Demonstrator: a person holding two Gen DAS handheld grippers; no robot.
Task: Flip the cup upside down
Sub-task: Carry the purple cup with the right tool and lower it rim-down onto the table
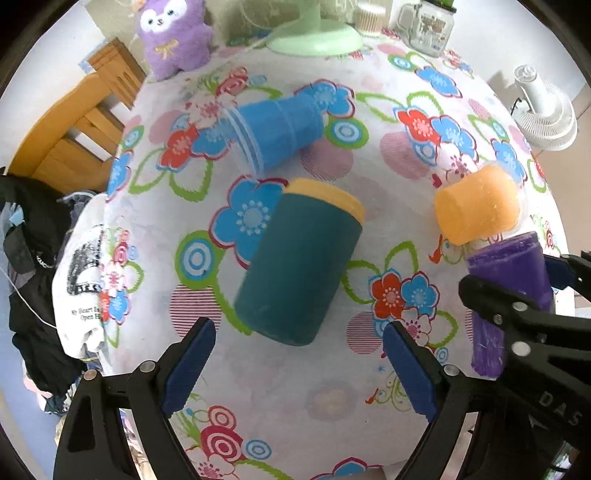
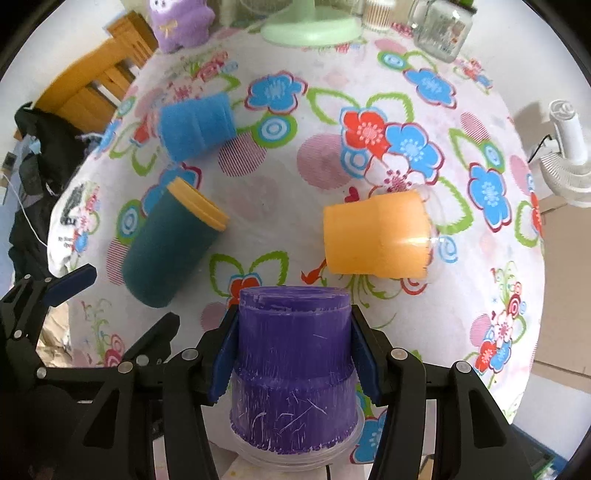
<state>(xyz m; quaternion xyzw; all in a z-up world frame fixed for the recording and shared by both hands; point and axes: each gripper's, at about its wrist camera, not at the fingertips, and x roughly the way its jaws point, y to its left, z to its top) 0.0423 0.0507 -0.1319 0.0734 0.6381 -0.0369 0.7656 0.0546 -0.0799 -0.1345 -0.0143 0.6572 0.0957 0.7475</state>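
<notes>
A purple cup (image 2: 293, 365) sits between my right gripper's (image 2: 293, 363) blue pads, base pointing away and rim toward the camera; the jaws are shut on it. It also shows in the left wrist view (image 1: 506, 295), held by the right gripper (image 1: 517, 291). My left gripper (image 1: 295, 369) is open and empty, just short of a dark teal cup with a yellow rim (image 1: 299, 262) lying on its side. A blue cup (image 1: 277, 129) and an orange cup (image 1: 476, 201) also lie on their sides on the floral tablecloth (image 1: 332, 387).
A purple plush toy (image 1: 173, 37), a green fan base (image 1: 314, 37), a glass jar (image 1: 430, 27) and a small container (image 1: 371, 18) stand at the far edge. A white fan (image 1: 546, 110) is at right. A wooden chair (image 1: 74, 122) and clothes (image 1: 33, 258) are at left.
</notes>
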